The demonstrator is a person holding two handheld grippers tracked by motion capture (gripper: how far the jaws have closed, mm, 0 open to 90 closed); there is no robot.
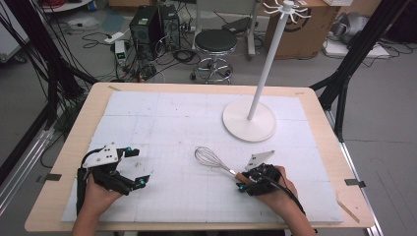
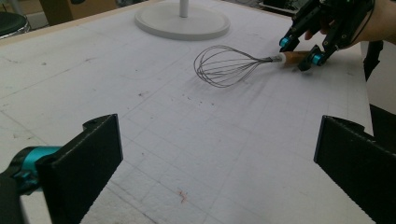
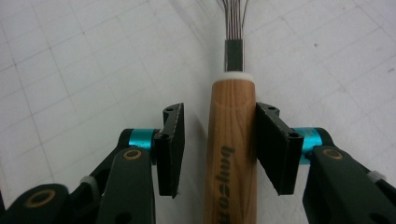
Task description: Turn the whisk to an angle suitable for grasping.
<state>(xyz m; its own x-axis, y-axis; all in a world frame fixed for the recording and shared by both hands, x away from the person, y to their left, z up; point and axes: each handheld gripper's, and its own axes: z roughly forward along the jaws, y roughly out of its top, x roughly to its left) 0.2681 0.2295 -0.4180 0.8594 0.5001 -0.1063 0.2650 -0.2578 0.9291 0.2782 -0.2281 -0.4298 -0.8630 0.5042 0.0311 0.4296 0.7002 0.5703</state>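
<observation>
1. Whisk (image 1: 212, 161) lies flat on the white gridded mat (image 1: 162, 118), near the middle of the table's front half, wire loops aimed away from the person and wooden handle (image 3: 232, 154) toward the right hand (image 1: 278, 194)
2. Right gripper (image 3: 219, 149) straddles that handle: in the right gripper view one pad (image 3: 273, 144) sits against the wood, while the other pad (image 3: 172, 149) stands off with a thin gap (so the clamp is not closed on it; the jaws are loosened around the handle)
3. From the left gripper view the same gripper (image 2: 303, 51) meets the whisk (image 2: 229, 65) at its handle end, low over the mat
4. Left gripper (image 1: 135, 167) rests at the front left of the mat, well apart from the whisk, its jaws spread wide with nothing between them
5. White stand (image 1: 249, 120) with a round base and tall pole sits beyond the whisk, toward the far right of the mat, clear of both grippers
</observation>
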